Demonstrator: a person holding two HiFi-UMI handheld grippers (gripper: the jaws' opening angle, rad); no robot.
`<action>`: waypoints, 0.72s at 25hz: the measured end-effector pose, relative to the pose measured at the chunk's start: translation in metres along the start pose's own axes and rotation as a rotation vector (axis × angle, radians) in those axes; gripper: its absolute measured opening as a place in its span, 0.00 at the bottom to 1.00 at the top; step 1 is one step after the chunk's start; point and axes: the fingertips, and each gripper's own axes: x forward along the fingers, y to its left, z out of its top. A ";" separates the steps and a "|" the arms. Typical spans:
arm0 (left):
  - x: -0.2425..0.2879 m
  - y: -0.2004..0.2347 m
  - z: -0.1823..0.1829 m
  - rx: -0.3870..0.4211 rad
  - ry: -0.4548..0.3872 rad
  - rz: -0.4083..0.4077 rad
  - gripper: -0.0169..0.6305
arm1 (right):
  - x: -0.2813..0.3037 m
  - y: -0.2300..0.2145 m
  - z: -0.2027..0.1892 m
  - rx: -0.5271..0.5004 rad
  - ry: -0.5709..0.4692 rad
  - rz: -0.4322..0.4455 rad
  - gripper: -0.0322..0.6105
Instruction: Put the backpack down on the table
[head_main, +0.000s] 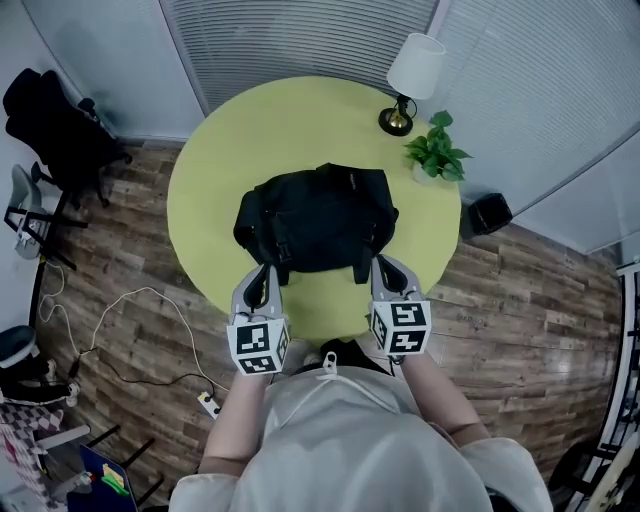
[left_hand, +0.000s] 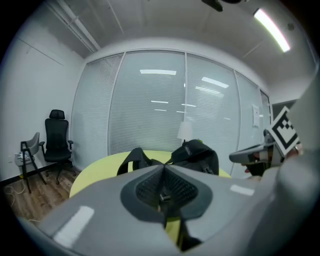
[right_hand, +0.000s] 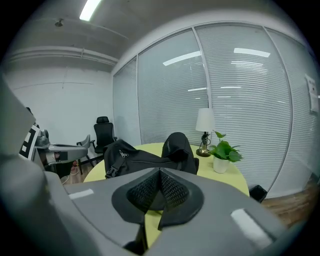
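Note:
A black backpack (head_main: 316, 220) lies flat in the middle of the round yellow-green table (head_main: 215, 150). My left gripper (head_main: 267, 272) is at its near left corner and my right gripper (head_main: 383, 264) at its near right corner. Both are shut with nothing between the jaws. In the left gripper view the closed gripper (left_hand: 164, 169) points at the backpack (left_hand: 194, 155), which lies a little beyond it. In the right gripper view the shut gripper (right_hand: 160, 173) likewise stops short of the backpack (right_hand: 142, 156). I cannot tell whether either touches a strap.
A white-shaded lamp (head_main: 412, 78) and a potted plant (head_main: 436, 150) stand at the table's far right. A black office chair (head_main: 55, 125) is on the left, a small black bin (head_main: 490, 213) on the right. A cable and power strip (head_main: 208, 403) lie on the wooden floor.

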 end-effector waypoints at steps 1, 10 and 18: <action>-0.005 -0.003 0.005 0.001 -0.014 -0.011 0.03 | -0.005 0.005 0.004 -0.002 -0.017 0.007 0.05; -0.032 -0.036 0.085 0.049 -0.212 -0.055 0.04 | -0.037 0.054 0.070 -0.089 -0.215 0.097 0.05; -0.038 -0.047 0.106 0.095 -0.253 -0.085 0.04 | -0.051 0.067 0.103 -0.122 -0.309 0.139 0.05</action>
